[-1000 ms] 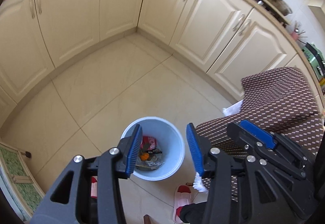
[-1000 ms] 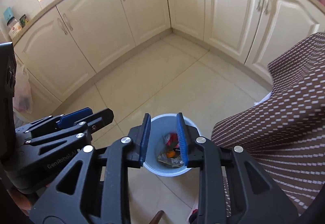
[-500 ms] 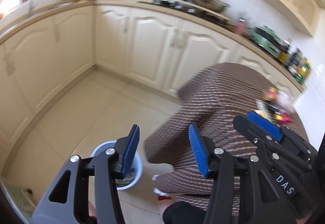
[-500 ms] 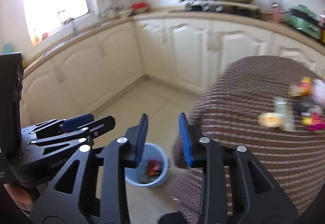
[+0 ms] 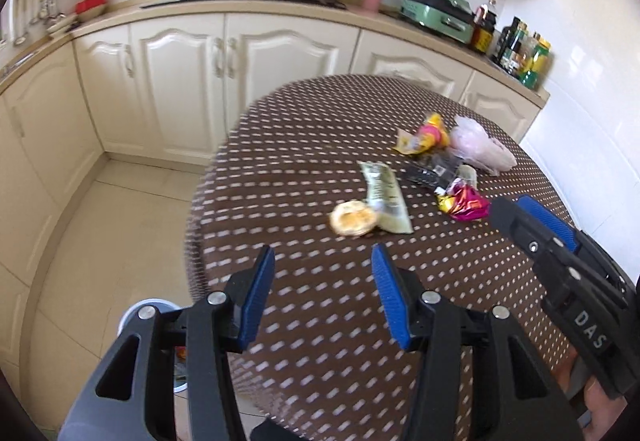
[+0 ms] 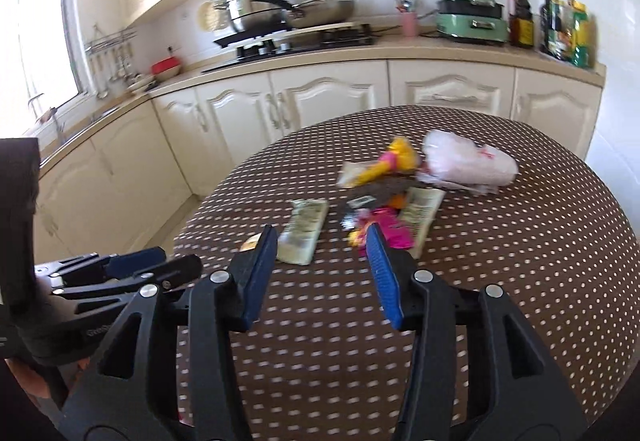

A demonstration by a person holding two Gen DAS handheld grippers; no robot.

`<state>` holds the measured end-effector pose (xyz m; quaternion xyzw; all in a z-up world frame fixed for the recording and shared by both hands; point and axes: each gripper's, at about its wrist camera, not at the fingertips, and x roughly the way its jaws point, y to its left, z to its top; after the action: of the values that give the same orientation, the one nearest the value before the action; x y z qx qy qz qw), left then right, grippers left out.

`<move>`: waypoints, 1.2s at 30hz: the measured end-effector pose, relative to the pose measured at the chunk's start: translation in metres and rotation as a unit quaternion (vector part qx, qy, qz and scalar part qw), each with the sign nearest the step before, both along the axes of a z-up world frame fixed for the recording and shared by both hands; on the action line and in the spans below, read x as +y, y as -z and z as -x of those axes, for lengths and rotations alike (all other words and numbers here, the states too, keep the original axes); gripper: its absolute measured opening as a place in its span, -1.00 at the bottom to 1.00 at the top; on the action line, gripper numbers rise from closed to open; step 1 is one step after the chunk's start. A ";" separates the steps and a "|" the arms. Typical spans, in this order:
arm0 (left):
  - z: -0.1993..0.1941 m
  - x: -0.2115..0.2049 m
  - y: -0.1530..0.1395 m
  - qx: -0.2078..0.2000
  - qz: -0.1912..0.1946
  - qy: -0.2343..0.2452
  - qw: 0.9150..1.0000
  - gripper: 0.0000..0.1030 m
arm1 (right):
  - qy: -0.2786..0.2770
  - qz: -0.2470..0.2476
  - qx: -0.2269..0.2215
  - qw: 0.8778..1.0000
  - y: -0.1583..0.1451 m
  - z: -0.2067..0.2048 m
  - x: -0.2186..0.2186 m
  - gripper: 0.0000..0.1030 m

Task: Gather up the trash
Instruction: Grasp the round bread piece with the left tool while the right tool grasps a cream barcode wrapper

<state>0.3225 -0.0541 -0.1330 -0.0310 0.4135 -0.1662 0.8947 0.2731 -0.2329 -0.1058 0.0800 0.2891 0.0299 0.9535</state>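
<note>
Writing on my tools: my right gripper's (image 5: 536,229) body reads "DAS" in white letters in the left wrist view; my left gripper's (image 6: 156,269) body shows the start of a word, "Gen", the rest hidden.
Print on the trash: the wrappers carry print, but it is too blurred to read.
My left gripper (image 5: 322,297): jaws parted about halfway, nothing between the blue pads, held above the near edge of the table.
My right gripper (image 6: 322,273): its jaws have just been opening and now stand about half apart, with nothing between them.
Trash: a loose pile on the far half of the table (image 5: 320,129), well ahead of both grippers.
Pale green wrapper (image 5: 386,197): lies flat, nearest to me, beside a round yellowish scrap (image 5: 354,219) that touches its left edge.
Magenta wrapper (image 5: 464,201): crumpled, just right of the green one.
Dark wrapper (image 5: 434,169): behind the magenta one, with a yellow and pink wrapper (image 5: 424,135) and a pinkish plastic bag (image 5: 478,145) beyond it.
Bin (image 5: 132,317): pale blue rim down on the floor to the left of the table, mostly hidden by my left finger.
Surface: round table under a brown cloth with white dots.
Room: kitchen with cream cabinets (image 6: 328,101), beige floor tiles, white wall tiles, a hob with steel pots (image 6: 256,5), a green appliance (image 6: 470,17), bottles (image 6: 520,21) and a bright window on the left.
</note>
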 end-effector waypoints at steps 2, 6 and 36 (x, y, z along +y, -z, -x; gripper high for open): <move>-0.012 -0.014 0.006 0.009 -0.003 0.005 1.000 -0.02 | 0.005 -0.003 0.002 1.000 0.003 -0.004 -0.010 -0.09; -0.029 -0.030 0.018 0.022 -0.011 0.009 1.000 -0.02 | 0.006 -0.010 0.006 1.000 0.009 -0.010 -0.016 -0.08; -0.042 0.066 0.008 -0.031 0.017 -0.080 0.996 -0.28 | 0.006 0.053 0.146 0.988 0.052 -0.103 0.069 0.11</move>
<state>0.3644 0.0115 -0.1406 -0.0740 0.3790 -0.1025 0.9167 0.3766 -0.1642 -0.1573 0.0345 0.4259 -0.0033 0.9041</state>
